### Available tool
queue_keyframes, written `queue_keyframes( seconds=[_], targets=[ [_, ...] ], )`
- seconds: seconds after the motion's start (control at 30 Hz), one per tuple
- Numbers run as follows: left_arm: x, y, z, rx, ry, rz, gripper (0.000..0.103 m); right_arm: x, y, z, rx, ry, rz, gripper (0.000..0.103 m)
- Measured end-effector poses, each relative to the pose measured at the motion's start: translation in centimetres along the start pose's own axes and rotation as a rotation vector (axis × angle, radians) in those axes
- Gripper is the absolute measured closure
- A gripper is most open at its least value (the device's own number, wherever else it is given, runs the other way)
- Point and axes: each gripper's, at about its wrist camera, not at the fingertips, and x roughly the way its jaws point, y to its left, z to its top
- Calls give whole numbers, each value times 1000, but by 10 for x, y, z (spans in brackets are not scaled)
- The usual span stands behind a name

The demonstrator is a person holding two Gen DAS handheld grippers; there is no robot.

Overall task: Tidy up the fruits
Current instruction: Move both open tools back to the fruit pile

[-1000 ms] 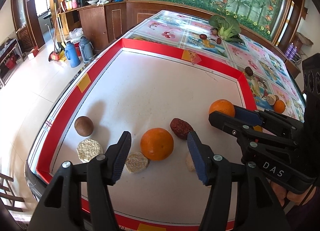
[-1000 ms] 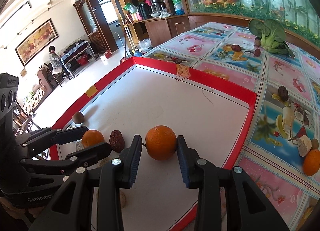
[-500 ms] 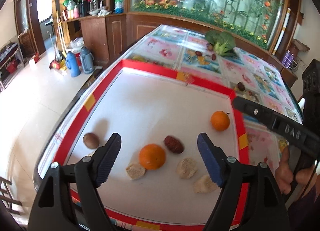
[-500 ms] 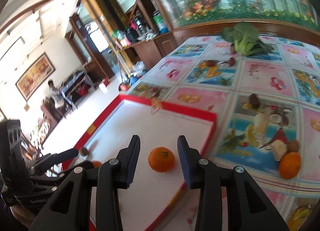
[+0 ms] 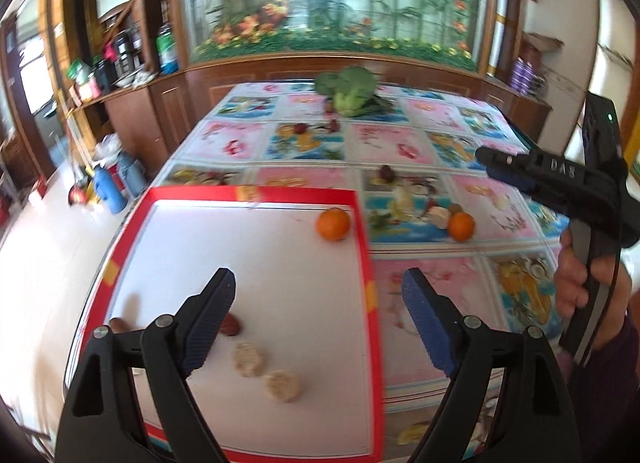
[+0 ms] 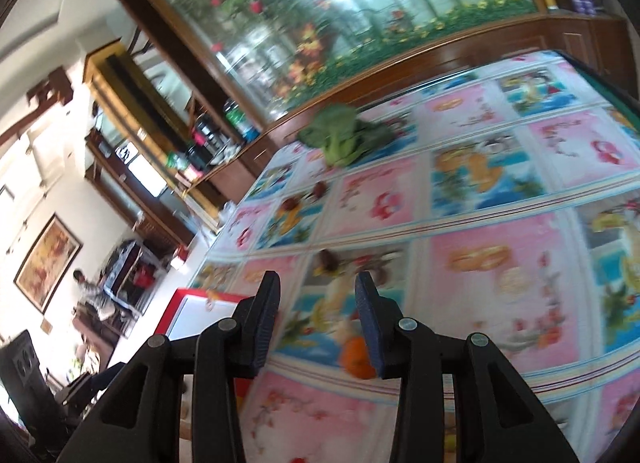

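A white tray with a red rim (image 5: pixel 362 247) holds an orange (image 5: pixel 333 224) near its far right corner, a dark red date (image 5: pixel 230 325), a brown round fruit (image 5: pixel 116 325) and two rice cakes (image 5: pixel 248 359). My left gripper (image 5: pixel 318 323) hangs above the tray's near half. Its jaws are opening and nothing is between them. A second orange (image 5: pixel 461 226) lies on the tablecloth right of the tray. My right gripper (image 6: pixel 318 319) hovers over the cloth, tilted and narrowly open, holding nothing. That orange (image 6: pixel 356 355) sits just beyond, partly behind its right finger (image 6: pixel 368 323).
The fruit-print tablecloth (image 5: pixel 400 143) carries leafy greens (image 5: pixel 352 91) at the far edge and a loose date (image 5: pixel 386 172). A hand (image 5: pixel 576 287) holds the right gripper (image 5: pixel 496 163) at the right. A wooden counter and a glass cabinet stand behind the table.
Both grippers rose and drew back. The left jaws widened away from an orange on the tray. The right gripper left its orange on the tray, rolled and swung right over the tablecloth.
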Motion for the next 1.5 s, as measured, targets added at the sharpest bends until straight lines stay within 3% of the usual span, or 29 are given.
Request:
queue_keyframes(
  seconds=[0.33,0.5,0.83,1.03,1.5],
  targets=[
    [10,-62,3,121,27,-73,17,-49,-77,21,137,-84,-102,64],
    [18,-84,3,163,45,-106,17,-53,-100,22,180,-62,-146,64],
    [55,-120,8,245,29,-97,17,-12,-83,14,56,79,-183,63],
    [75,-123,14,206,62,-145,17,1,-77,10,9,110,-203,63],
    [110,-125,23,109,120,-180,17,25,-63,2,-146,174,-351,63]
  ],
)
